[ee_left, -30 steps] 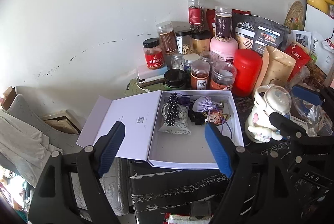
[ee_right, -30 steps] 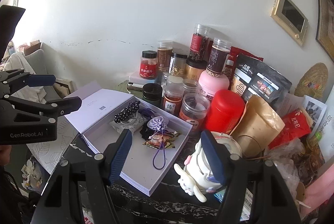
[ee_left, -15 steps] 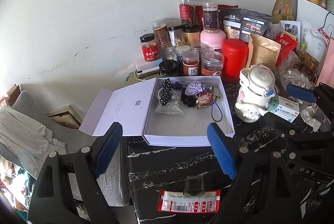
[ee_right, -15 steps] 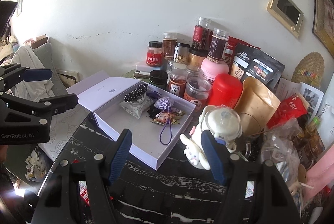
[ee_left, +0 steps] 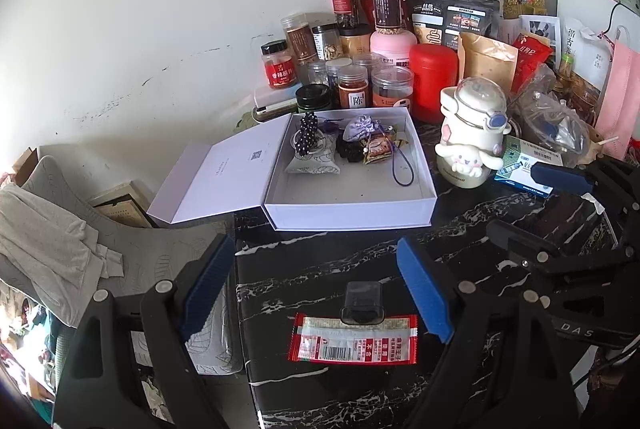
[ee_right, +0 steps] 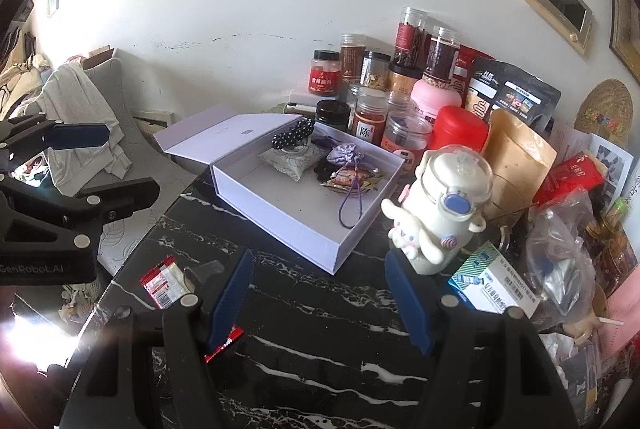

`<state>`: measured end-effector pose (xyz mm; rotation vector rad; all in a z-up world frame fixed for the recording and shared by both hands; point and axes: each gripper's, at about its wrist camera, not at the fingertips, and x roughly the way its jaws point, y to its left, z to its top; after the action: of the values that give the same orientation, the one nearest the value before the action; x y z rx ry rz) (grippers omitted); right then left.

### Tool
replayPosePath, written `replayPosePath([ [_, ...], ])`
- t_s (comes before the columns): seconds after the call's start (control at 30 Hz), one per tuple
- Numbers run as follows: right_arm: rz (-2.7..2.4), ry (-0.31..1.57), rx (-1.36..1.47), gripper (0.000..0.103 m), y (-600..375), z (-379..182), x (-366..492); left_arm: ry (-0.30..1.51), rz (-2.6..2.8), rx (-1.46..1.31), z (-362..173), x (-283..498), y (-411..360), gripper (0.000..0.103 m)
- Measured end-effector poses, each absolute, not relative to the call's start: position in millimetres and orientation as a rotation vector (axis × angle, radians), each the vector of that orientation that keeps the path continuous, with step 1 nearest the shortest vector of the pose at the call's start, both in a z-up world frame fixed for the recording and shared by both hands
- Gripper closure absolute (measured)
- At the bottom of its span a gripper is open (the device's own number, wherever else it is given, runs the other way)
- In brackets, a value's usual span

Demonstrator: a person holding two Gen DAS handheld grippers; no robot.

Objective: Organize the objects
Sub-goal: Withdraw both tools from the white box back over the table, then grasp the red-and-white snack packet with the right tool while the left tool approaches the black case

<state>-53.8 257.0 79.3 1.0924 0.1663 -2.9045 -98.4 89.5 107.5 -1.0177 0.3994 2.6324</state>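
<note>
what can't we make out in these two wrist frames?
- Red sachet, right wrist view: its near end is hidden behind the right gripper's finger.
- Dark clip, left wrist view: too small and dark to identify.
- Jars behind the box: lower parts hidden by its wall; small print unreadable.
- Bottom-left corner, right wrist view: washed out by glare.

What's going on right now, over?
Both tongs, left and right, open, empty. Red packet loose before open box. Small dark case touching packet.
</note>
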Motion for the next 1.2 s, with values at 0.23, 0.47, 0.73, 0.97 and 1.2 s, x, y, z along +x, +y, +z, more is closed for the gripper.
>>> replayPosePath([
  [0.23, -2.833, 0.122, 1.130, 0.034, 248, 51, -45, 0.386, 2.630, -1.060, 84, -88, 77, 0.021],
  [0.47, -2.779, 0.104, 1.181, 0.034, 246, 23, -42, 0.386, 2.633, -1.048, 66, -81, 70, 0.021],
  [0.73, -2.690, 0.101, 1.202, 0.034, 235, -2, -44, 0.359, 2.606, -1.082, 45, -81, 58, 0.021],
  [0.97, -2.593, 0.128, 1.229, 0.029, 217, -24, -51, 0.320, 2.553, -1.188, 8, -89, 45, 0.021],
  [1.2, -2.484, 0.189, 1.256, 0.029, 195, -47, -65, 0.265, 2.527, -1.287, -21, -102, 24, 0.021],
])
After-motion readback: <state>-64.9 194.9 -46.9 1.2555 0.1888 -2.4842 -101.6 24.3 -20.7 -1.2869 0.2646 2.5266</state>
